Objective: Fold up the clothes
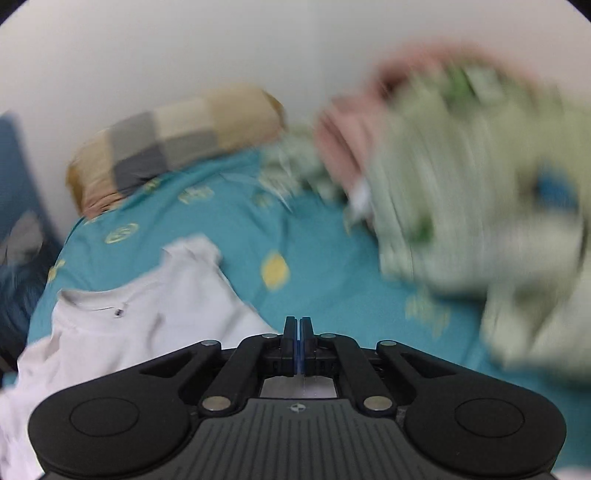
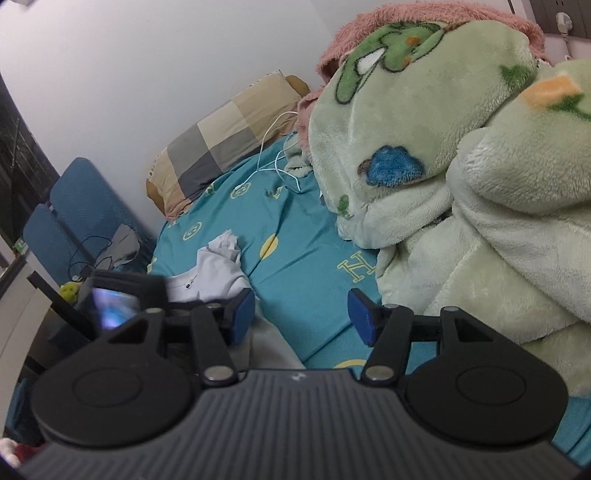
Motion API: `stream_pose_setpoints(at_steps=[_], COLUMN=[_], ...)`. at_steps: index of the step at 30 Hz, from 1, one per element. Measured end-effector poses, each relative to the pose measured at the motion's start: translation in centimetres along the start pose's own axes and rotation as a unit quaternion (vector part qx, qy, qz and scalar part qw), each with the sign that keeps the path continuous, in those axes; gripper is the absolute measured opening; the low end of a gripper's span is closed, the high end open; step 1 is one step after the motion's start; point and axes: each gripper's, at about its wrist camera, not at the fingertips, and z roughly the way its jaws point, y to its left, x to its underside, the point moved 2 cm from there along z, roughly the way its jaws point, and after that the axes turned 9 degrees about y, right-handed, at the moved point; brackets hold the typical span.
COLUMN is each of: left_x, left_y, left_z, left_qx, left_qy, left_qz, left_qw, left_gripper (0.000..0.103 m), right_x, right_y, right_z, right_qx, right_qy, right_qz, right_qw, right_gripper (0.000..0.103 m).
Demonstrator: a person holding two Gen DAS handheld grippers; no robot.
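The left gripper (image 1: 298, 325) had its jaws pressed tight together with nothing seen between them. It hung over the bed (image 1: 325, 258), and that view was blurry. The right gripper (image 2: 301, 314) had its jaws spread wide, holding nothing, above the bed's teal sheet (image 2: 295, 266). Just past the left gripper lay a white shirt (image 1: 129, 328), crumpled, near the left edge of the bed. In the right view the same white shirt (image 2: 218, 273) lay just beyond the left blue pad, with one sleeve bunched up. On the right side of the bed sat a big fluffy green blanket (image 2: 461, 206) in a heap, with a pink blanket (image 2: 354, 29) peeking out on top. Farther back a thin white cable (image 2: 273, 155) lay on the sheet. At the far end of the bed, a checked pillow (image 2: 225, 136) leaned on the wall. A blue chair (image 2: 77, 206) stood beside the bed.
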Motion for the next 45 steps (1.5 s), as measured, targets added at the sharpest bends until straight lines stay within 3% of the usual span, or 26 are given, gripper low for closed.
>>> stream_pose_setpoints(at_steps=[3, 6, 9, 10, 12, 14, 17, 19, 22, 24, 27, 29, 30, 31, 32, 35, 38, 41, 45], left_x=[-0.7, 0.9, 4.6, 5.9, 8.1, 9.5, 10.0, 9.5, 8.8, 8.2, 7.4, 6.9, 6.5, 5.9, 5.2, 2.8, 1.3, 1.6, 2.3], left_y=[5.4, 11.6, 16.7, 17.8, 19.5, 20.4, 21.6, 22.0, 22.2, 22.2, 22.1, 21.6, 21.2, 20.9, 20.5, 20.2, 20.8, 21.1, 20.2], left_z=[-2.6, -4.2, -4.2, -3.7, -2.2, -1.7, -2.1, -2.2, -2.8, -2.2, 0.7, 2.6, 3.2, 3.7, 4.1, 4.3, 5.0, 6.5, 4.5], left_qx=[0.005, -0.028, -0.099, -0.118, -0.137, -0.153, -0.125, -0.099, -0.052, -0.014, 0.026, 0.009, -0.006, -0.018, -0.026, -0.069, -0.116, -0.117, -0.118], left_qy=[-0.049, -0.067, -0.023, 0.003, 0.06, 0.073, 0.047, 0.03, 0.007, 0.003, 0.045, 0.076, 0.083, 0.084, 0.086, 0.082, 0.079, 0.104, 0.095], left_qz=[-0.127, -0.26, -0.351, -0.362, -0.359, -0.35, -0.36, -0.364, -0.374, -0.397, -0.426, -0.425, -0.413, -0.396, -0.377, -0.335, -0.322, -0.314, -0.31], left_qw=[0.9906, 0.9628, 0.9309, 0.9247, 0.9212, 0.9212, 0.9234, 0.9256, 0.9258, 0.9179, 0.903, 0.9019, 0.9069, 0.9144, 0.9216, 0.9363, 0.9362, 0.9364, 0.9385], left_gripper=[0.001, 0.001, 0.001, 0.001, 0.0, 0.0, 0.012, 0.046, 0.068, 0.086, 0.086, 0.074, 0.055, 0.024, 0.007, 0.005, 0.005, 0.008, 0.045], right_x=[0.1, 0.1, 0.1, 0.1, 0.2, 0.3, 0.5, 0.5, 0.7, 0.8, 1.0, 1.2, 1.3, 1.5, 1.6, 1.7, 1.9, 2.1, 2.5], right_y=[0.3, 0.5, 0.6, 0.6, 0.8, 0.9, 1.2, 1.4, 1.8, 2.0, 2.4, 2.8, 2.9, 3.1, 3.2, 3.5, 3.8, 4.3, 5.1], right_z=[-0.2, -0.2, 0.0, 0.0, 0.2, 0.2, 0.2, 0.1, 0.5, 0.8, 1.3, 1.4, 1.4, 1.5, 1.5, 1.7, 1.9, 2.3, 2.5], right_qx=[-0.002, 0.001, 0.004, 0.003, 0.002, 0.001, 0.001, -0.001, 0.001, 0.001, 0.002, 0.002, 0.003, 0.004, 0.004, 0.005, 0.005, 0.006, 0.006], right_qy=[-0.003, -0.004, -0.002, -0.001, 0.001, 0.004, 0.007, 0.007, 0.011, 0.017, 0.025, 0.026, 0.027, 0.028, 0.029, 0.033, 0.034, 0.039, 0.047], right_qz=[-0.007, -0.012, -0.011, -0.011, -0.013, -0.016, -0.023, -0.026, -0.034, -0.036, -0.041, -0.048, -0.052, -0.056, -0.059, -0.065, -0.072, -0.084, -0.112], right_qw=[1.0, 1.0, 1.0, 1.0, 1.0, 1.0, 1.0, 1.0, 0.999, 0.999, 0.999, 0.998, 0.998, 0.998, 0.998, 0.997, 0.997, 0.996, 0.993], right_gripper=[0.059, 0.059, 0.059, 0.059, 0.059, 0.059, 0.059, 0.059, 0.059, 0.059, 0.059, 0.059, 0.059, 0.059, 0.059, 0.059, 0.059, 0.059, 0.059])
